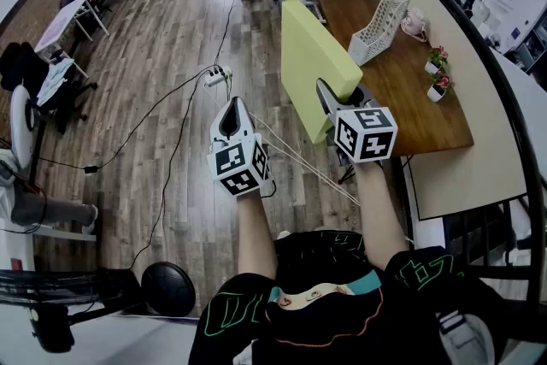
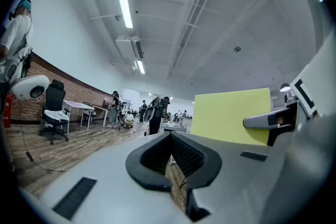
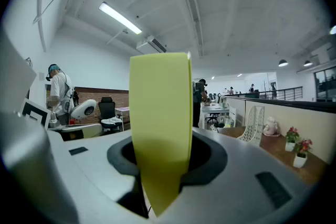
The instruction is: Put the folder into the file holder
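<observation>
The person's forearms (image 1: 256, 231) are both stretching forward, roughly level. The left gripper (image 1: 231, 105) is hovering over the open wood floor (image 1: 162, 55), its jaws pressed together on nothing. The right gripper (image 1: 327, 91) is clamping the near lower edge of the yellow-green folder (image 1: 309, 55), holding it upright along the left edge of the wooden desk (image 1: 410, 111). The white file holder (image 1: 377, 28) is standing farther back on the desk, beyond the folder. Two small flower pots (image 1: 438, 74) are sitting near the right edge.
</observation>
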`<state>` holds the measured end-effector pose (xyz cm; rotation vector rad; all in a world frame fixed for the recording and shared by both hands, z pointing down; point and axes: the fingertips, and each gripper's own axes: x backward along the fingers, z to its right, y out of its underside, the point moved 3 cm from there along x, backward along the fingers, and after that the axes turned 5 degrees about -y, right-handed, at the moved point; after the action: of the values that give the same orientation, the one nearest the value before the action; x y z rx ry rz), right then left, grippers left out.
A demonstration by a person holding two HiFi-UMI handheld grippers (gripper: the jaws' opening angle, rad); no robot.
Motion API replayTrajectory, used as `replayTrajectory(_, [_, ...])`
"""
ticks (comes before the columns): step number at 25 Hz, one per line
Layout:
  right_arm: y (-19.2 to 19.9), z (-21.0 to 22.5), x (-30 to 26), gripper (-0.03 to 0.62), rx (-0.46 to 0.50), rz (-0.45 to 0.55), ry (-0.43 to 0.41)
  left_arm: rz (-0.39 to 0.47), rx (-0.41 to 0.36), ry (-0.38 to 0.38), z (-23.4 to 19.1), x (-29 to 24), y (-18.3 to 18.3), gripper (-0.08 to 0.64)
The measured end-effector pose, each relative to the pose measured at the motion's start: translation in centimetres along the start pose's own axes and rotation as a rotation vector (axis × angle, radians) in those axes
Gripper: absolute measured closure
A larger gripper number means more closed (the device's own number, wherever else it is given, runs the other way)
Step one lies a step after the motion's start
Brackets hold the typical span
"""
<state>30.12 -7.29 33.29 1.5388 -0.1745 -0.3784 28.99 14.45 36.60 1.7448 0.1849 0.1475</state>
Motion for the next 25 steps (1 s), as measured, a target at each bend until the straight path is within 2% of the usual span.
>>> replayTrajectory(4, [-0.5,-1.1,-0.6,0.431,-0.022,0.016,0.012,0.002,-0.005,0.013,-1.3,0.0,-0.7,0.565])
replayTrajectory(10, [-1.2,-2.3,-1.8,0.431,0.013,0.006,0.008,0.022,0.020,0.019,-3.2,-1.0,-1.6,0.565])
replayTrajectory(16, [0.7,-2.5,-0.5,0.431,0.009,-0.056,0.031,-0.043,0.109,0.059,-3.8,-0.9,0.6,0.565])
replayTrajectory(20, [1.0,-1.6,-0.8,0.431,0.004,-0.084,0.073,-0.034,0.098,0.090,-3.5,-1.6,0.2,0.565])
replayTrajectory(25, [1.4,-2.6,-2.3,0.431,-0.012,-0.087,0.050,-0.041,0.095,0.073,-5.1,-1.7,0.5,0.566])
